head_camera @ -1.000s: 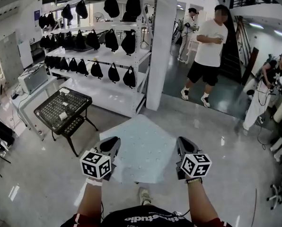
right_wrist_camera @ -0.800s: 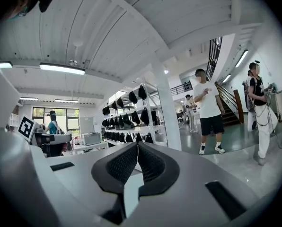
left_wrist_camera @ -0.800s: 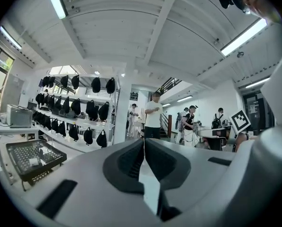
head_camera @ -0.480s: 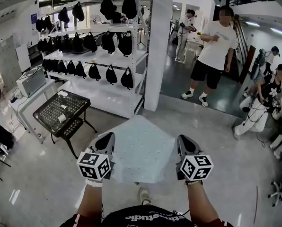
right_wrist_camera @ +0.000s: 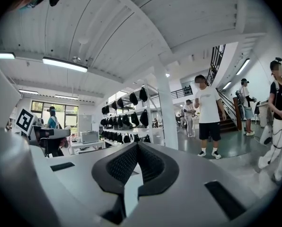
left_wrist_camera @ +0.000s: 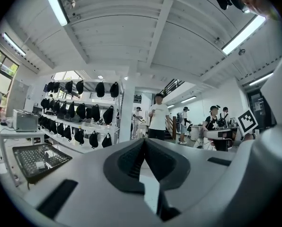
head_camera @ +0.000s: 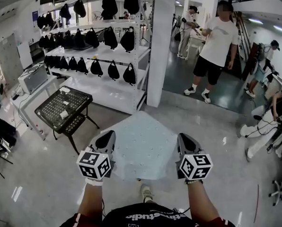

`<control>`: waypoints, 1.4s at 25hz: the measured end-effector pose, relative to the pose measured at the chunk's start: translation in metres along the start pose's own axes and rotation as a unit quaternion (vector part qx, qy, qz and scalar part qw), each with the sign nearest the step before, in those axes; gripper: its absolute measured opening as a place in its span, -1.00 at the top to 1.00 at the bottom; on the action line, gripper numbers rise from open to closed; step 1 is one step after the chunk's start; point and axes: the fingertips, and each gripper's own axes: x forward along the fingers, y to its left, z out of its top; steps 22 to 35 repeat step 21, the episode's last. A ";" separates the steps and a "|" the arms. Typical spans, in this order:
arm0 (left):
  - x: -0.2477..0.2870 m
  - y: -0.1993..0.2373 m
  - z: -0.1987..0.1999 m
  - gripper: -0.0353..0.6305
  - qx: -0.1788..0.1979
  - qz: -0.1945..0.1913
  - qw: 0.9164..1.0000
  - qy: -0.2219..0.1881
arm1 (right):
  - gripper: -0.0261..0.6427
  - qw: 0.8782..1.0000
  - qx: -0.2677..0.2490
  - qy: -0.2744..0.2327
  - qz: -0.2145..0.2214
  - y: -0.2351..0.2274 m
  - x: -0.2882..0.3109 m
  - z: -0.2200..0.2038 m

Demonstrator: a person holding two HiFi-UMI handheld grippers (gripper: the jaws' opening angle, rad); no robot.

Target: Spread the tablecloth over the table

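A pale, faintly dotted tablecloth (head_camera: pixel 143 145) lies stretched out flat in front of me in the head view, with its far edge toward the white pillar. My left gripper (head_camera: pixel 108 137) is shut on the cloth's near left corner, and my right gripper (head_camera: pixel 183 138) is shut on the near right corner. In the left gripper view the jaws of the left gripper (left_wrist_camera: pixel 144 141) meet at the tip, with a pale strip of tablecloth (left_wrist_camera: pixel 150 193) between them. The right gripper (right_wrist_camera: pixel 137 144) shows the same, with a strip of tablecloth (right_wrist_camera: pixel 133 186) pinched in it. What lies under the cloth is hidden.
A black wire-mesh folding table (head_camera: pixel 63 109) stands at the left. Behind it are white shelves (head_camera: pixel 98 41) with several black bags, and a white pillar (head_camera: pixel 161 41). A person in a white tee (head_camera: pixel 216 41) stands beyond the pillar. Other people (head_camera: pixel 268 122) are at the right.
Both grippers have lifted slightly with the cloth, which now reaches a little farther out. The person in the white tee has shifted; the people at the right have moved.
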 end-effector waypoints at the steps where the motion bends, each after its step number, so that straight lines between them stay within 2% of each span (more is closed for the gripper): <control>1: 0.000 0.000 -0.001 0.84 0.007 0.001 1.000 0.001 | 0.84 1.000 0.001 -0.001 -0.001 -0.001 0.000 0.000; 7: 0.001 -0.002 -0.005 0.84 0.018 0.003 1.000 0.003 | 0.84 1.000 0.004 -0.006 -0.004 -0.003 -0.001 0.000; 17: 0.001 0.009 -0.005 0.84 -0.004 0.020 1.000 0.000 | 0.84 1.000 -0.006 -0.010 -0.004 -0.002 0.000 0.004; 35: 0.003 0.012 -0.002 0.84 -0.004 0.024 1.000 0.002 | 0.84 1.000 -0.008 -0.008 -0.006 -0.002 0.001 0.007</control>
